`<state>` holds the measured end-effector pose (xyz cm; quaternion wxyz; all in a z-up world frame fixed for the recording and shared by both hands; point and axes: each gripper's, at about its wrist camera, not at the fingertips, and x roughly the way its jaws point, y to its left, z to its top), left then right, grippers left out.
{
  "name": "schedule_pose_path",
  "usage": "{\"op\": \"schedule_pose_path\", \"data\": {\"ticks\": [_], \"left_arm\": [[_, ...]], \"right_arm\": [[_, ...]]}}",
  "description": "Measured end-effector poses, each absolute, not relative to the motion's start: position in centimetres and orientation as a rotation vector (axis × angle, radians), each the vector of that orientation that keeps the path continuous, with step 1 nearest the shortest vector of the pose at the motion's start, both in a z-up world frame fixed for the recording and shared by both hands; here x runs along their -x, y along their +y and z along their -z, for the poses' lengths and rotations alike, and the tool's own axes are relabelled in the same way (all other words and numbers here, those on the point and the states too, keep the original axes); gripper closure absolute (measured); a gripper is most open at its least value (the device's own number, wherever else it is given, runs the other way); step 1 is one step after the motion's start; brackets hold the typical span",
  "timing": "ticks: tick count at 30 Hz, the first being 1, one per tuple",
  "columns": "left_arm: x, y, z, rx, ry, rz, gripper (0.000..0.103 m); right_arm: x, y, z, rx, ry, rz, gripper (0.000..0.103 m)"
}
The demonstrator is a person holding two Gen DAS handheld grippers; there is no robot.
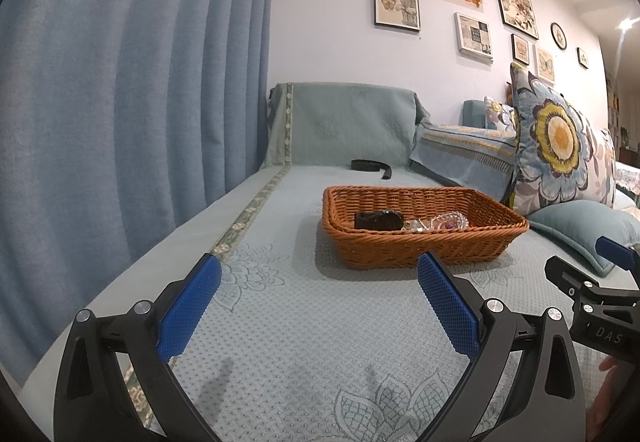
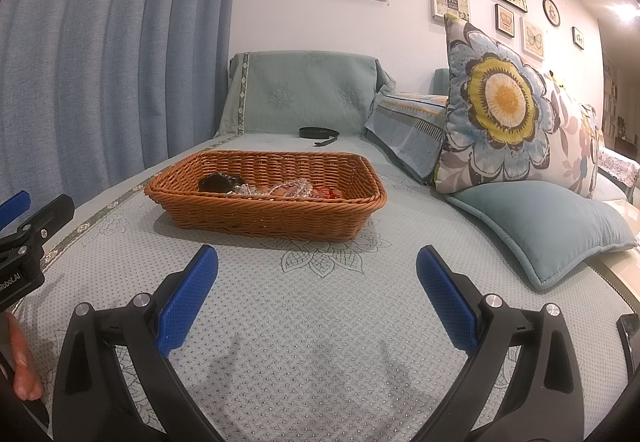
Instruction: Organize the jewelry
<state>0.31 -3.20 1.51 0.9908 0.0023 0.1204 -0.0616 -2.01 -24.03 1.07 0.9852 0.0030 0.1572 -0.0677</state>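
Resting inside a shallow rectangular basket of orange-brown woven wicker [image 2: 276, 217], the jewelry shows as a small heap: a dark, glossy black lump [image 2: 218, 182] toward the basket's left end, a strand of clear, faintly pink glassy beads [image 2: 294, 186] beside it near the middle, and a scrap of red just beyond the beads. From the left wrist view the same heap reads as a dark boxy piece [image 1: 378, 220] with clear faceted crystal pieces [image 1: 448, 221] touching its right side; finer detail is too small to tell.

The basket [image 1: 420, 246] sits on a pale green quilted sofa cover with dotted texture and stitched flower motifs [image 2: 320, 322]. A coiled black strap [image 2: 319, 133] lies on the cover behind the basket, well apart from it.

The right claw [image 2: 318, 298] hangs in front of the basket, its blue ribbed pads spread wide and gripping nothing. The left claw [image 1: 320, 310] is likewise released and empty, also in front of the basket, toward its left end. Neither claw touches the basket or the jewelry.
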Motion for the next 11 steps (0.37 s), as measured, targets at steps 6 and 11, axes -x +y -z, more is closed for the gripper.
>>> {"op": "schedule_pose_path", "data": {"ticks": [6, 11], "left_arm": [[-0.72, -2.98, -1.45, -0.004, 0.266, 0.115, 0.008], [-0.93, -2.64, -1.51, 0.004, 0.276, 0.121, 0.008]], "right_arm": [[2.03, -24.01, -1.09, -0.007, 0.316, 0.136, 0.008], [2.02, -24.0, -1.09, -0.007, 0.316, 0.136, 0.008]]}}
